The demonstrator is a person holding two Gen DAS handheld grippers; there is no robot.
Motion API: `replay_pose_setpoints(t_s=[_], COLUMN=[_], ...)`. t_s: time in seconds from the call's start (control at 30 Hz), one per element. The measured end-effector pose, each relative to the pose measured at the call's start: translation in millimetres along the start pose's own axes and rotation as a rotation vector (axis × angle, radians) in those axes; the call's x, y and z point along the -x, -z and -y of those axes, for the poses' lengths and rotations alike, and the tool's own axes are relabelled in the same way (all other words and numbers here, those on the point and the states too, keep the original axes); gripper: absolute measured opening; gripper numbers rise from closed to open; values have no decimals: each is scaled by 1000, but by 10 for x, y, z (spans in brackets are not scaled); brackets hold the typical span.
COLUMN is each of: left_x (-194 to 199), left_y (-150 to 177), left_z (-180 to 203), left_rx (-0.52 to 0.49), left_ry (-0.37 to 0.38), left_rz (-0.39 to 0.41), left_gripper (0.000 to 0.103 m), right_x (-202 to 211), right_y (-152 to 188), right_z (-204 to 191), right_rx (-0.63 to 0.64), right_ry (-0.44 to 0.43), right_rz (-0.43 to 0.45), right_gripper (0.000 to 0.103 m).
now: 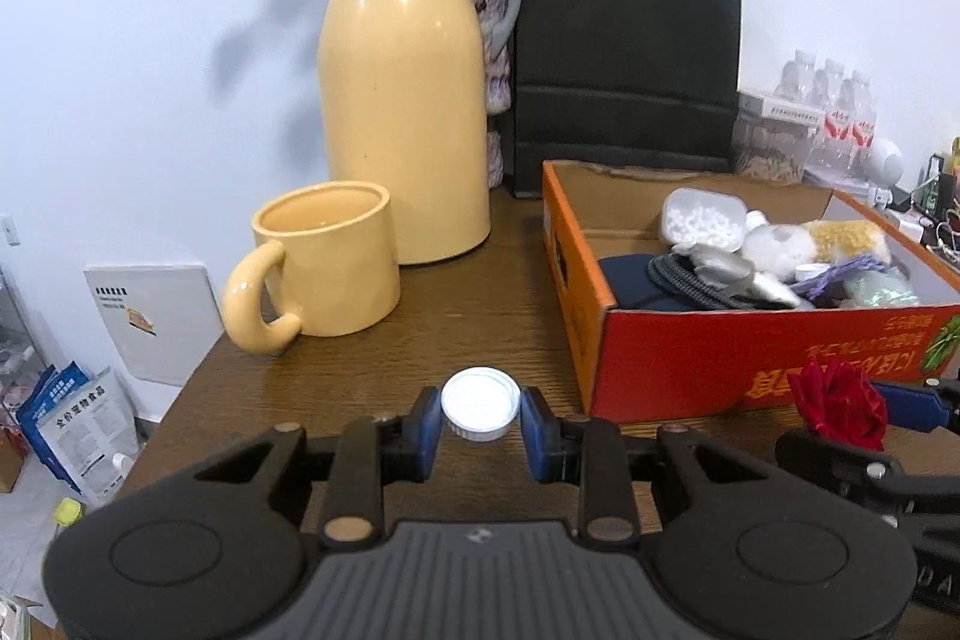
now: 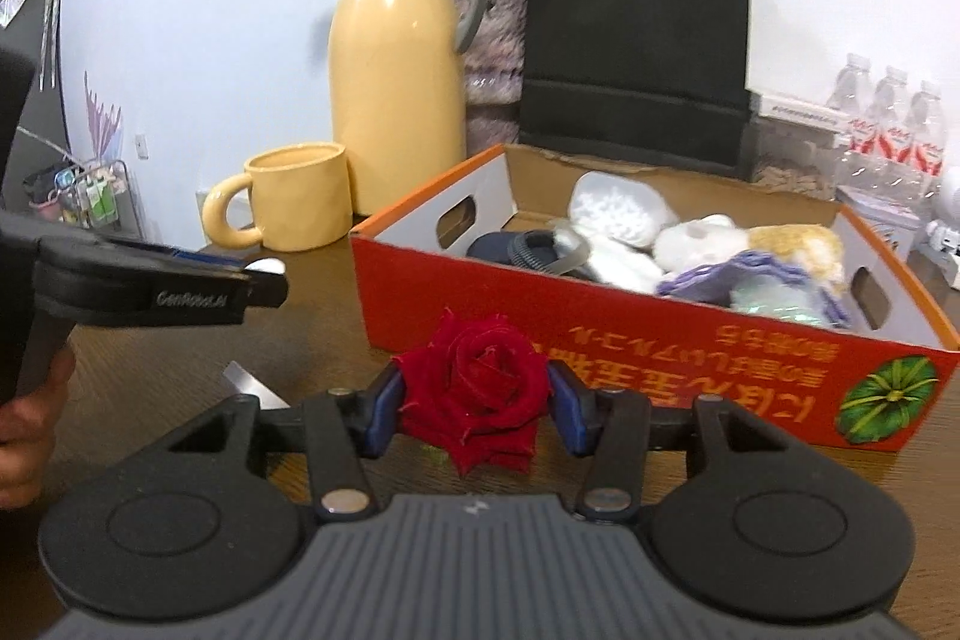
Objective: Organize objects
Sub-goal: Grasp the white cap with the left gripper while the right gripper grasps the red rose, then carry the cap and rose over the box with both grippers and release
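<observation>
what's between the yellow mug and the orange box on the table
Only bare wooden table lies between the yellow mug and the orange box; the left wrist view shows it best.

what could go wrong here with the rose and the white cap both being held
The right gripper squeezes the soft red rose, so petals could crush. The white cap is pinched only at its rim by the left gripper and might pop out. The orange box looks fairly full already.
</observation>
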State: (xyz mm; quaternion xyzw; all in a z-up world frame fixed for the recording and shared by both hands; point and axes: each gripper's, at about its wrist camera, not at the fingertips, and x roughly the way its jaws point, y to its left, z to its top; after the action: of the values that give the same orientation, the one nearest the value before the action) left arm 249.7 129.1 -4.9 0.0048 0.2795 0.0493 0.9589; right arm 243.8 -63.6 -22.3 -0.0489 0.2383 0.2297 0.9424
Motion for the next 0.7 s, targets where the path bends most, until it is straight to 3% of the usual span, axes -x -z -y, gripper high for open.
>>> replay_pose_setpoints(t_s=[0.3, 0.7], left_x=[313, 305], left_y=[-63, -341], left_z=[317, 1008], left_rx=[39, 8], left_ry=[17, 70], left_rz=[49, 86], left_gripper=[27, 27], right_x=[286, 450], right_y=[-47, -224], right_z=[262, 698], right_rx=[-25, -11], right_ry=[21, 58], right_rz=[65, 134], right_gripper=[51, 52])
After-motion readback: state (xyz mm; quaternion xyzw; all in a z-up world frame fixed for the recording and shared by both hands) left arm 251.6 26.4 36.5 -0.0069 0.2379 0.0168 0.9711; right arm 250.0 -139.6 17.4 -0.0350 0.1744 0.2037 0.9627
